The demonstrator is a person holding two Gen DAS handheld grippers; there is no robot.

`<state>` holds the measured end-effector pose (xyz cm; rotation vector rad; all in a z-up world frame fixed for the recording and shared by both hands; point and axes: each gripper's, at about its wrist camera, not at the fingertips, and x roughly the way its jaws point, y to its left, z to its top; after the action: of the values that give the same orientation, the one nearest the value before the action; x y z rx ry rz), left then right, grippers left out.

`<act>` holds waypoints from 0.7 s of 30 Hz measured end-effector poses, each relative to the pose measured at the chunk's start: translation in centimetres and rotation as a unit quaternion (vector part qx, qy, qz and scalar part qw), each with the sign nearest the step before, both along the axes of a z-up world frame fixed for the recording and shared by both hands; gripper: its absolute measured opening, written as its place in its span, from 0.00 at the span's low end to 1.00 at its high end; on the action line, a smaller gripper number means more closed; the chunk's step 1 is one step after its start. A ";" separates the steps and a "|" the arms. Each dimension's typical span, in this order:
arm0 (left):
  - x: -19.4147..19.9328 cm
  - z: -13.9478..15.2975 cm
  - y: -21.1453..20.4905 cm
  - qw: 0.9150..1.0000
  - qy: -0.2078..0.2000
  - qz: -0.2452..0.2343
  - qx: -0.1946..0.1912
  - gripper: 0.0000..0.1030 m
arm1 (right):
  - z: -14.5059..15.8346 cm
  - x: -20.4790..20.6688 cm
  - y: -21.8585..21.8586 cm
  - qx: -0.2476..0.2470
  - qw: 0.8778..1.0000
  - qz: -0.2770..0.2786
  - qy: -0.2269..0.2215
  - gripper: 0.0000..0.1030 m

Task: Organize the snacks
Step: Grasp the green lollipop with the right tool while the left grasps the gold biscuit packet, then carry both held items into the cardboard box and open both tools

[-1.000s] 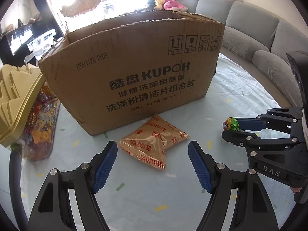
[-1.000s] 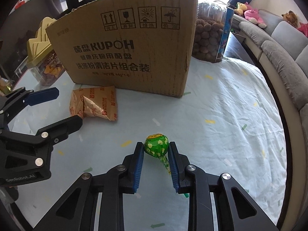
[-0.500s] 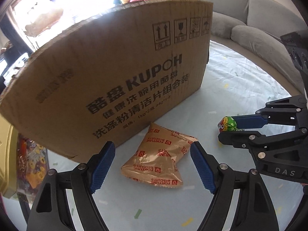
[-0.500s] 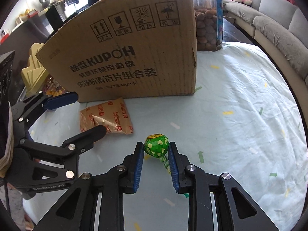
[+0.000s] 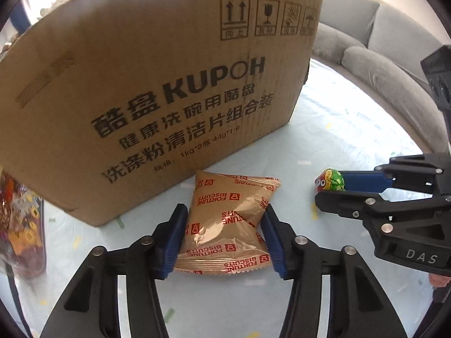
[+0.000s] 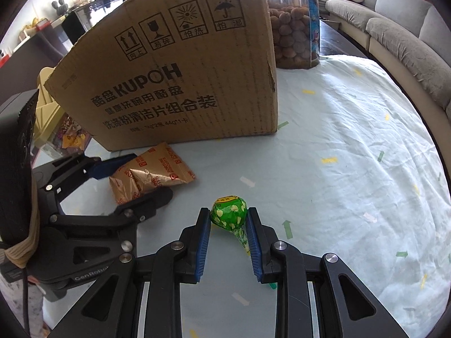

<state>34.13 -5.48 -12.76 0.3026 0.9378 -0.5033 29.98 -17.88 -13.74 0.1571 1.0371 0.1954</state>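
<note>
A grey sofa [image 6: 400, 31] curves round a table covered by a pale cloth [image 6: 352, 146]. A box [image 5: 157, 90] stands there. The biscuit pack [image 5: 228, 222] before it is clamped by the left gripper [image 5: 224, 236]; a lollipop [image 6: 229, 215] is pinched by the right gripper [image 6: 229, 242].

Daylight, bright from rear windows | glare washes tablecloth [image 6: 352, 146] | fisheye bends edges, dark corners | focus sharp

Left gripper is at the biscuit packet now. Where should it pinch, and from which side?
Grip the biscuit packet across its puffy middle, coming from the near side with the left gripper, one finger on each long edge. It lies flat, and the box blocks the far side.
</note>
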 end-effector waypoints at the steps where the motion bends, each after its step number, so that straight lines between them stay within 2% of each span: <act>1: -0.2 -0.1 0.0 1.000 -0.003 0.004 -0.001 0.46 | 0.0 0.0 0.0 0.002 1.000 0.000 0.001 0.26; 9: -2.7 0.4 0.8 0.998 -0.004 0.059 -0.015 0.43 | 0.3 -0.5 -0.3 0.009 1.000 0.006 -0.004 0.26; 21: -5.8 4.4 1.8 0.991 -0.038 0.117 -0.047 0.43 | 3.1 -2.0 -0.4 0.017 0.999 0.014 -0.034 0.26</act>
<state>28.31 -3.68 -8.41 0.1241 0.8605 -0.3170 27.95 -18.33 -10.65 0.1660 0.9686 0.2420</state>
